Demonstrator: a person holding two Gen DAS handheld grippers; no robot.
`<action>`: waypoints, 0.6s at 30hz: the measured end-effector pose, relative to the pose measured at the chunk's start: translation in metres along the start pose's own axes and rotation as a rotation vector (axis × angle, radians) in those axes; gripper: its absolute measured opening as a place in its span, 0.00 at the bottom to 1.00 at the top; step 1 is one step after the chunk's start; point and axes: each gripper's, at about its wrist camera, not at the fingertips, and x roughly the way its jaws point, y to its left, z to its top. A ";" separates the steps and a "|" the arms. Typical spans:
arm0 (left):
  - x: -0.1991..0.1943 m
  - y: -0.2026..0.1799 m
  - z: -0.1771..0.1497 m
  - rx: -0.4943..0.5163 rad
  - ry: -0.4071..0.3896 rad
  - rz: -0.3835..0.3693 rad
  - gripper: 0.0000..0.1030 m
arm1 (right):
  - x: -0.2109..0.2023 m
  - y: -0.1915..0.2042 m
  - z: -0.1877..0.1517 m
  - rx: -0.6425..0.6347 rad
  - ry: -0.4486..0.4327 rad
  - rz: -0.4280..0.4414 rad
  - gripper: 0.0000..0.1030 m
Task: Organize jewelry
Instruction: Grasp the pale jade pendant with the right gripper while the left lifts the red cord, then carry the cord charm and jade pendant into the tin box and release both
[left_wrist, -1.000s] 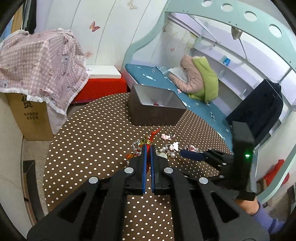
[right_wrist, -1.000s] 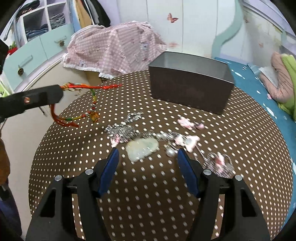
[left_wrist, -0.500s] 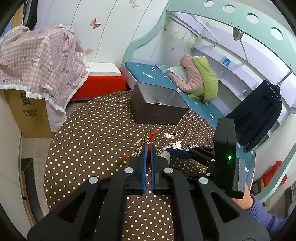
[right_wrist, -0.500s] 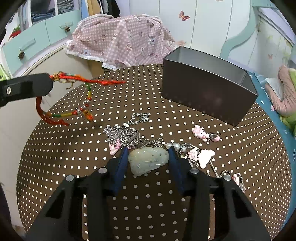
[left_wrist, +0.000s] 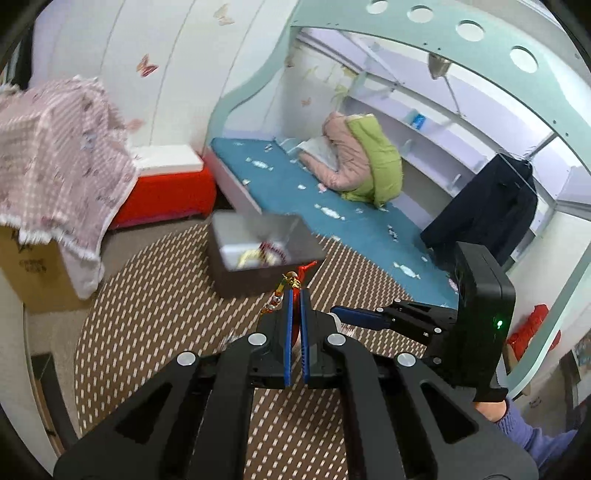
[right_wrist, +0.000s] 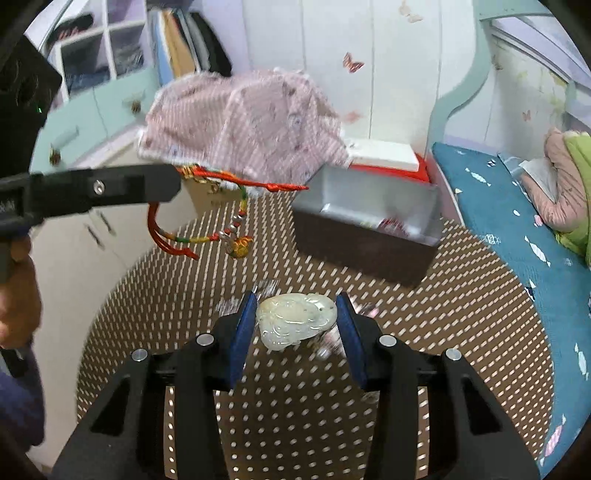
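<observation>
My left gripper (left_wrist: 294, 295) is shut on a red cord bracelet (left_wrist: 295, 279) with beads and a gold charm. In the right wrist view the bracelet (right_wrist: 236, 225) dangles from that gripper (right_wrist: 173, 182) above the table, left of the box. My right gripper (right_wrist: 297, 317) is shut on a pale green jade pendant (right_wrist: 295, 323), held above the dotted table; the right gripper also shows in the left wrist view (left_wrist: 338, 312). A dark open box (right_wrist: 365, 240) with some jewelry inside stands at the far side of the table; it also shows in the left wrist view (left_wrist: 258, 273).
The round table (right_wrist: 461, 332) has a brown cloth with white dots. Blurred jewelry pieces (right_wrist: 362, 310) lie under my right gripper. A pink-covered carton (left_wrist: 48, 199), a red stool (left_wrist: 166, 195) and a blue bed (left_wrist: 332, 206) stand beyond the table.
My right gripper has closed on the jade pendant and lifted it off the table. Both grippers have moved toward the box, the left one carrying the bracelet.
</observation>
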 end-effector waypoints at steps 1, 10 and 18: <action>0.004 -0.003 0.010 0.009 -0.005 -0.014 0.04 | -0.004 -0.004 0.005 0.007 -0.015 -0.011 0.40; 0.058 -0.009 0.079 0.015 0.038 -0.055 0.04 | 0.002 -0.049 0.064 0.099 -0.071 -0.059 0.41; 0.132 0.019 0.091 -0.025 0.141 0.032 0.04 | 0.043 -0.070 0.073 0.135 -0.002 -0.058 0.41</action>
